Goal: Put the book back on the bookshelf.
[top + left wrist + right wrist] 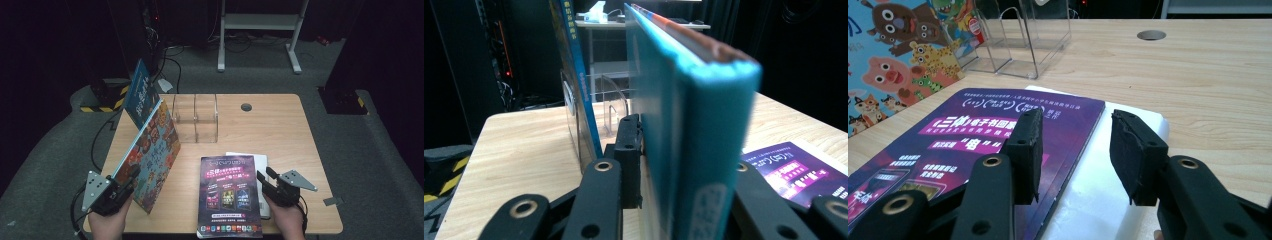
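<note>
So the left gripper (131,176) is pinching the colourful picture book (152,152) upright on its edge, while the right gripper (263,181) hangs spread over the purple booklet (229,192).

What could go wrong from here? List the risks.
1. The left gripper clamps the picture book only at its near corner while the book stands tilted on edge; it could twist or slip out.
2. Swinging toward the clear holder, the book may knock the blue book leaning behind it.
3. The open right gripper hovers over the purple magazine and might shove it off the table.
</note>
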Demonstrator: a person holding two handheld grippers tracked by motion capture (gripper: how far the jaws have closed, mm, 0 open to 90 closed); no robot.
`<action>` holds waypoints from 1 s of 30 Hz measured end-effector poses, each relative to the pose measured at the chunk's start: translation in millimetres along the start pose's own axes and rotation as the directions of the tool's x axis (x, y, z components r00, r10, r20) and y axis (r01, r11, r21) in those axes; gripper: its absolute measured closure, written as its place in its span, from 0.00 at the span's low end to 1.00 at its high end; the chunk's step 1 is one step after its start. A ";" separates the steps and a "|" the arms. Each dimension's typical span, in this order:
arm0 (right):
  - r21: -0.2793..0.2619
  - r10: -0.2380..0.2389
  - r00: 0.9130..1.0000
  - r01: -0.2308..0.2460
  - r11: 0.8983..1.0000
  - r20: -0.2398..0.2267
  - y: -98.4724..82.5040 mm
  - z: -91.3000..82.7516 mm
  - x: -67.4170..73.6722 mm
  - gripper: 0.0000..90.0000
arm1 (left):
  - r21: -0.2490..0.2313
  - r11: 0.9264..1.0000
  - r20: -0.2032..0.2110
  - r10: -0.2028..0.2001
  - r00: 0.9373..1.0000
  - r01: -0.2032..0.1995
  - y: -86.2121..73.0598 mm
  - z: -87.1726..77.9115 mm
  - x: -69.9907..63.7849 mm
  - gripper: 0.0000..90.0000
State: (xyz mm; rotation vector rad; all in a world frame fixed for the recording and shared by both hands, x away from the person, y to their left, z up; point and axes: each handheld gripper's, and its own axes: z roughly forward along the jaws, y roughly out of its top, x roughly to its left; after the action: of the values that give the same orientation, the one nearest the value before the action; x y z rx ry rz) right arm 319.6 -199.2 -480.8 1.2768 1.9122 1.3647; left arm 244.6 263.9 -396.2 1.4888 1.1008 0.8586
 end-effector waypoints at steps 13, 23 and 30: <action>0.016 -0.008 1.000 0.007 1.000 0.011 -5.1 -2.4 1.7 0.62 | -0.019 1.000 -0.040 -0.006 0.999 0.005 2.9 5.3 -5.2 0.84; 0.037 -0.015 1.000 0.015 0.999 0.012 -5.6 -3.3 3.1 0.60 | -0.046 0.998 -0.010 -0.035 0.999 0.034 7.9 9.0 -2.4 0.80; 0.077 -0.047 0.998 0.044 0.996 0.035 1.9 -4.4 -2.6 0.60 | -0.054 0.998 -0.023 -0.013 1.000 0.012 13.5 10.5 -3.3 0.82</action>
State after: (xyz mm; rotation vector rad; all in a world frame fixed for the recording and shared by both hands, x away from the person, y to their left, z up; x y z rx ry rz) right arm 318.1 -203.4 -477.7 1.2774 1.9725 1.2482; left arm 255.9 257.0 -385.0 1.4297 1.0947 0.8923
